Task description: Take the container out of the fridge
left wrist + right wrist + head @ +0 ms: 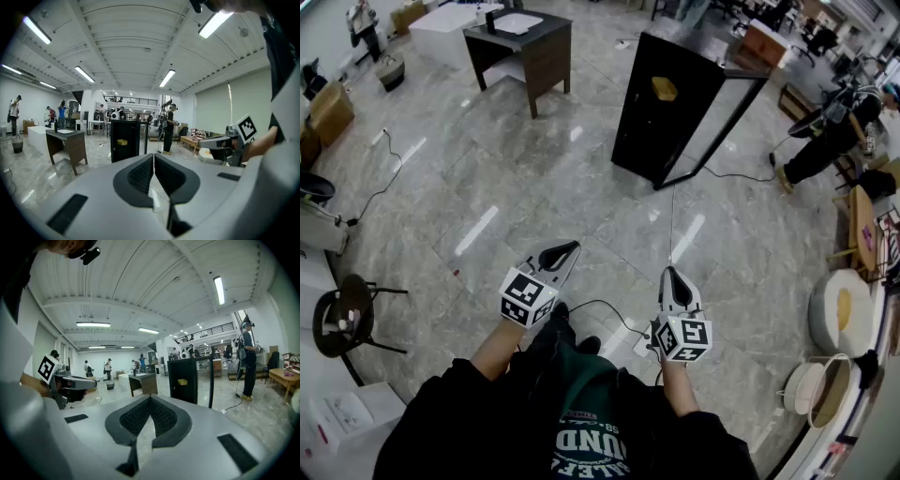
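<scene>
A black fridge point(670, 108) stands on the marble floor well ahead of me, with a glass panel point(722, 127) on its right side. A yellow container point(664, 89) shows in its dark front; the same yellow container point(122, 142) is small and distant in the left gripper view, and likewise point(182, 381) in the right gripper view. My left gripper point(565, 249) and right gripper point(672, 275) are held side by side low in front of my body, far short of the fridge. Both are shut with nothing between the jaws, as seen close up for the left gripper point(153, 154) and the right gripper point(150, 398).
A dark wooden desk point(520, 42) stands left of the fridge, with a white counter point(445, 28) behind it. A cable point(727, 175) runs from the fridge's foot. A person point(825, 141) stands to its right. A black chair point(342, 319) is at my left, round white bowls point(839, 314) at my right.
</scene>
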